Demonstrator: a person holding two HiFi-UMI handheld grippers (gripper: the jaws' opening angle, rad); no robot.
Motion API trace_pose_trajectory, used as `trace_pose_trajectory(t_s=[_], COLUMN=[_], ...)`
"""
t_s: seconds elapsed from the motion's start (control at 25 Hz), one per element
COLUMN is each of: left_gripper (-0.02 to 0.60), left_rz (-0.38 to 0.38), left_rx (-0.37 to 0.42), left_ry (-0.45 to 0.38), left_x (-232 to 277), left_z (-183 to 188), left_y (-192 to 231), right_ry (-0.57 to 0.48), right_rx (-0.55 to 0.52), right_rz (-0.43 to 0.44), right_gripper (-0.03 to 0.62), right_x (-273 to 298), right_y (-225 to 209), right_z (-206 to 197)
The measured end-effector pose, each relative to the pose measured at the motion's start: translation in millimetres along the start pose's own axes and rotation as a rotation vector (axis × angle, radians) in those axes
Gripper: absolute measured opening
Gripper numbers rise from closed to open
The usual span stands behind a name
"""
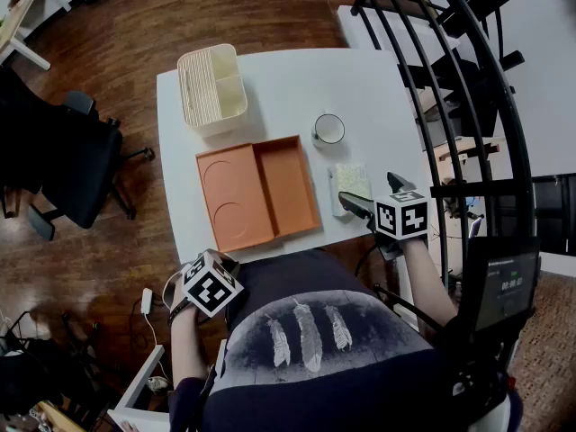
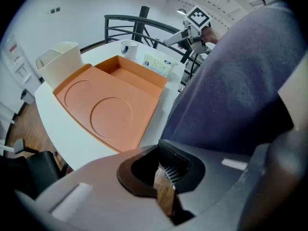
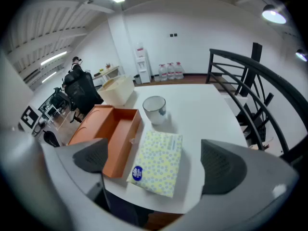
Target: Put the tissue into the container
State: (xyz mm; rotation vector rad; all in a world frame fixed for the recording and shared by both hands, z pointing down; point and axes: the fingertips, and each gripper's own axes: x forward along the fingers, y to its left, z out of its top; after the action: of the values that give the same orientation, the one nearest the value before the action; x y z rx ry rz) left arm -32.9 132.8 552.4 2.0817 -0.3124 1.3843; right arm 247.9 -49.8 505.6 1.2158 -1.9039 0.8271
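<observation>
Right gripper view looks along wide-open jaws that frame the tissue pack (image 3: 156, 163) without touching it; the pack lies flat on the white table (image 3: 202, 114), close to the near edge and just beside the right wall of the orange container (image 3: 108, 134). From the head view, the right gripper (image 1: 364, 201) hovers at the pack's near end, while the left gripper (image 2: 166, 174) hangs off the table by the person's side, jaws closed on nothing. The grab itself looks like the risky part. The pack is soft and slick, so a shallow or off-centre pinch could crumple the wrapper and let it slide out. A nudge toward the person could tip it over the table edge. A jaw coming down on the left could catch the container wall and shift it. The cup (image 3: 155, 109) stands just beyond the pack, so overreaching could knock it.
</observation>
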Motion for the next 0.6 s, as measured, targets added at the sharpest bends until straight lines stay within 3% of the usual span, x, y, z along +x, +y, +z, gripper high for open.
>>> trace_pose_trajectory(t_s=[0.48, 0.6], left_gripper=[0.014, 0.014], left_rz=[-0.007, -0.003], left_rx=[-0.031, -0.043], left_ry=[-0.009, -0.012], left_x=[-0.7, -2.1], left_z=[-19.8, -24.6], left_y=[4.9, 6.1], right_ry=[0.38, 0.394], right_rx=[0.062, 0.137], right_rz=[-0.088, -0.059], right_gripper=[0.597, 0.523], right_x=[95.8, 97.9], right_y=[-8.6, -6.7], right_z=[-67.3, -72.2])
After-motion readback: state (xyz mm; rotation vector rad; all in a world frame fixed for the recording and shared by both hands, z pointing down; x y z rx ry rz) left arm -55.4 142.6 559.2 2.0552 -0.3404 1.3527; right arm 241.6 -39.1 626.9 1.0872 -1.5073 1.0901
